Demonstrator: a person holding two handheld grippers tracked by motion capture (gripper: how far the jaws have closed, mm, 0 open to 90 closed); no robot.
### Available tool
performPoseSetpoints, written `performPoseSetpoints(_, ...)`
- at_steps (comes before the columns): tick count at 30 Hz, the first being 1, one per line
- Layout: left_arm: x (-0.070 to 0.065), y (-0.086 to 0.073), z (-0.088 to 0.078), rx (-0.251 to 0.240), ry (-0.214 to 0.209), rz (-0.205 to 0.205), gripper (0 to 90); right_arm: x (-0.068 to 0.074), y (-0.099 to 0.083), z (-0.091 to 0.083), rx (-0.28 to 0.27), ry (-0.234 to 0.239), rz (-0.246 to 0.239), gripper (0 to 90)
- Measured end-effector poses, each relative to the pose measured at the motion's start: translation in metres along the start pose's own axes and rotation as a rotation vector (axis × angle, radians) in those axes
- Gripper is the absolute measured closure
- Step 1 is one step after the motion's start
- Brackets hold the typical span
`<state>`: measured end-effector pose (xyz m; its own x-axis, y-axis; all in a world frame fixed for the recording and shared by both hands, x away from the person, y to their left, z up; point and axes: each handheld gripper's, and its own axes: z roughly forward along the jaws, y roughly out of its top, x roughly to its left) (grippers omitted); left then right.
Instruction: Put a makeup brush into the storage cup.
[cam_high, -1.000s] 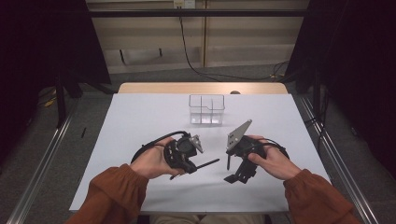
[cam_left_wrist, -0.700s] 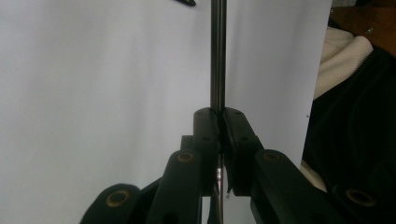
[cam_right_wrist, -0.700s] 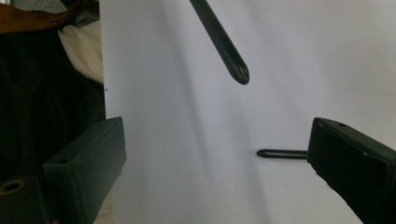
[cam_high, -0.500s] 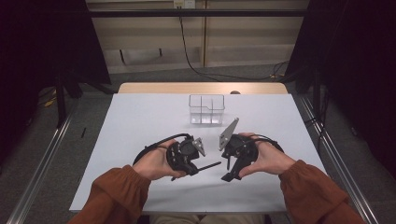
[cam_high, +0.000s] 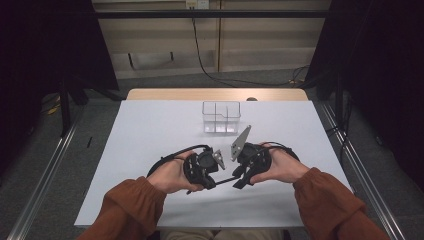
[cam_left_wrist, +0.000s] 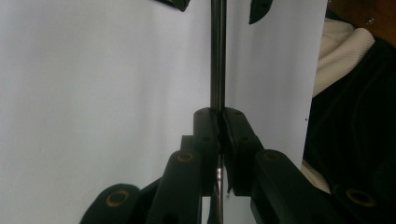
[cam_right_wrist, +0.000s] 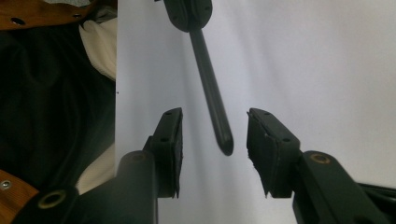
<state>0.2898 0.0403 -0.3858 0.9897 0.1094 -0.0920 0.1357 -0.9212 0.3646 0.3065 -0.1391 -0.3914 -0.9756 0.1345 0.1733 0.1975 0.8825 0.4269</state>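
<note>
A thin black rod (cam_left_wrist: 217, 56) sticks out from between the pads of my left gripper (cam_left_wrist: 218, 116), which is shut on it. In the high view the rod (cam_high: 227, 179) bridges the short gap between my left gripper (cam_high: 216, 181) and my right gripper (cam_high: 239, 181), low over the near middle of the table. The rod's rounded end (cam_right_wrist: 224, 140) lies between the pads of my right gripper (cam_right_wrist: 214, 130). Those jaws have just been closing, and a gap shows on each side of the rod, so they stand open.
A clear plastic box with compartments (cam_high: 221, 117) stands beyond the grippers at the table's middle. The white table sheet (cam_high: 150, 130) is bare to the left and right. Dark cloth and the table's near edge (cam_right_wrist: 116, 93) lie close behind the hands.
My right gripper has slid left toward the left one, bringing its jaws around the rod's end, and the jaws have narrowed. The left gripper has kept still with the rod.
</note>
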Motion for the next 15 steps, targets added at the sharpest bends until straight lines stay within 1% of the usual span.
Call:
performPoseSetpoints(1, -0.0004, 0.0002, 0.0010, 0.002, -0.003, -0.004, 84.5, 0.0005, 0.0000, 0.0005, -0.001, -0.005, -0.005, 55.7)
performPoseSetpoints(2, 0.0005, 0.0007, 0.0011, 0.010, 0.000, 0.015, 84.5, 0.0007, 0.0001, 0.0009, 0.001, -0.009, -0.005, 55.8)
performPoseSetpoints(3, 0.0000, 0.0009, 0.0019, 0.006, -0.006, 0.008, 84.5, 0.0003, 0.0001, 0.0014, 0.004, -0.007, -0.010, 56.7)
performPoseSetpoints(4, -0.0007, 0.0012, 0.0023, 0.016, -0.015, 0.009, 84.5, 0.0001, 0.0002, 0.0020, 0.004, -0.002, -0.012, 58.7)
performPoseSetpoints(5, -0.0013, 0.0016, 0.0034, 0.004, -0.005, 0.014, 84.5, 0.0000, 0.0004, 0.0025, 0.012, 0.010, -0.017, 59.8)
performPoseSetpoints(6, -0.0012, 0.0018, 0.0039, -0.001, -0.003, 0.016, 84.5, 0.0008, 0.0008, 0.0032, 0.012, 0.011, -0.006, 60.5)
performPoseSetpoints(7, -0.0012, 0.0019, 0.0040, 0.005, -0.007, 0.018, 84.5, 0.0004, 0.0011, 0.0039, 0.015, 0.019, -0.013, 60.5)
performPoseSetpoints(8, -0.0009, 0.0017, 0.0042, 0.009, -0.009, 0.022, 84.5, 0.0008, 0.0014, 0.0041, 0.019, 0.017, -0.007, 60.9)
performPoseSetpoints(11, -0.0008, -0.0002, 0.0053, 0.001, -0.004, 0.017, 84.5, 0.0012, 0.0011, 0.0053, 0.019, 0.031, -0.010, 67.3)
performPoseSetpoints(13, -0.0006, -0.0003, 0.0050, 0.002, -0.006, 0.015, 84.5, 0.0017, 0.0014, 0.0055, 0.020, 0.038, -0.007, 68.8)
performPoseSetpoints(14, -0.0004, -0.0005, 0.0053, -0.001, -0.005, 0.013, 84.5, 0.0016, 0.0018, 0.0067, 0.020, 0.048, -0.022, 73.3)
performPoseSetpoints(15, -0.0007, -0.0005, 0.0053, 0.004, -0.008, 0.021, 84.5, 0.0010, 0.0018, 0.0074, 0.016, 0.047, -0.032, 74.2)
